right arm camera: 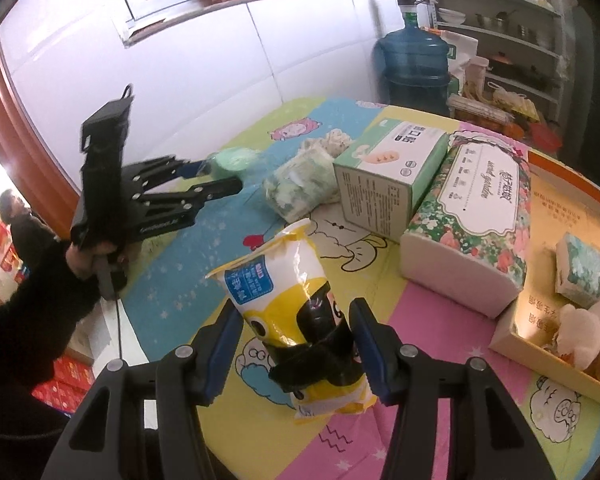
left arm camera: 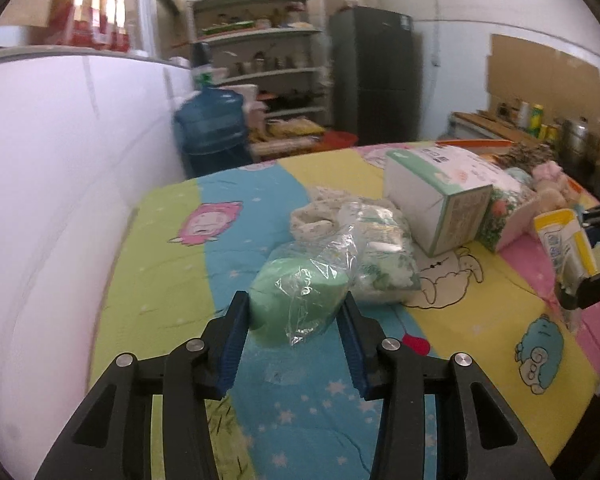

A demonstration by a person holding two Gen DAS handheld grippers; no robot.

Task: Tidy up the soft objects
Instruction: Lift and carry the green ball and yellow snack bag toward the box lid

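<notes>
Left claw [left arm camera: 296, 312]: my pads pinch the green roll in clear wrap [left arm camera: 296, 296] on the quilted desk [left arm camera: 172, 264]; soft, slippery film, so grip mid-body.
Right claw [right arm camera: 296, 344]: I'm pinching the yellow tissue pack [right arm camera: 296, 320], lifted; light, squashy.

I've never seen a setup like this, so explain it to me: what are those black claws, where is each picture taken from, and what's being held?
No robot here: a person holds a two-finger gripper in each hand, each carrying a fisheye camera looking along its fingers. The left camera shows the left gripper closed around a green roll in clear plastic. The right camera shows the right gripper holding a yellow tissue pack. On the cartoon-print cloth lie a green-and-white box, a floral tissue pack and a bag of green-white soft items. An open cardboard box holds plush toys.
</notes>
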